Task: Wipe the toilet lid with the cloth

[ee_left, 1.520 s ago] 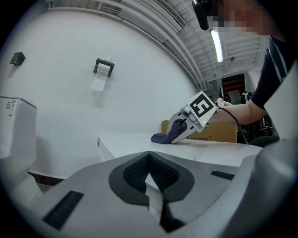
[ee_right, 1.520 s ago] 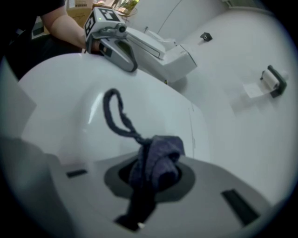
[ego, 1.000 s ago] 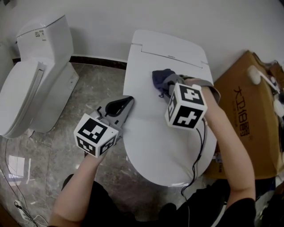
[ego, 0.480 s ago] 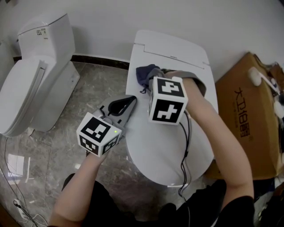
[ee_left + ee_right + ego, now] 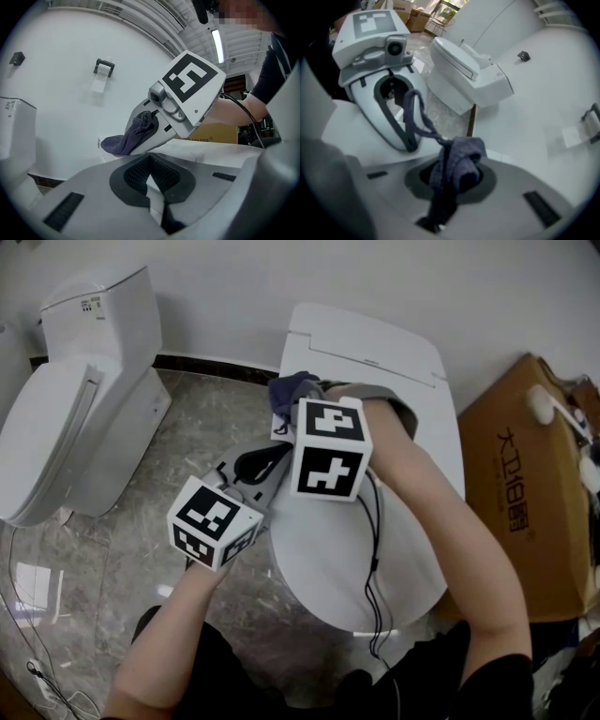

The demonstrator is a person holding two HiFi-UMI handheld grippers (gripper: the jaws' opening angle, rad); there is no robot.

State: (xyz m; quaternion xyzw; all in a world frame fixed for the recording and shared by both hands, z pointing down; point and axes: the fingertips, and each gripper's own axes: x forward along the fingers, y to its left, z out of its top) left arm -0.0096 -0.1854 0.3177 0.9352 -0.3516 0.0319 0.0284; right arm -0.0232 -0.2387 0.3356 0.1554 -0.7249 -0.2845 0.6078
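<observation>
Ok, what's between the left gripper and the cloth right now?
Only a bare strip of toilet lid; the left gripper view shows the cloth, pinched in the right gripper, just ahead of the left gripper.

A second white toilet (image 5: 66,409) stands at the left of the head view, lid shut, with a small label on top of its tank (image 5: 98,320). Under it lies a grey, marble-patterned floor (image 5: 122,549), with a bright reflection (image 5: 33,592) and a thin cable (image 5: 28,652) at the lower left. A dark baseboard (image 5: 211,368) runs along the foot of the white wall (image 5: 234,277) across the top. At the right edge sits a brown cardboard box (image 5: 525,484) with dark print, white objects (image 5: 553,409) lying on it. In the left gripper view, a small bracket (image 5: 104,68) is fixed to the wall at upper left, and a strip light (image 5: 218,44) glows at upper right.
</observation>
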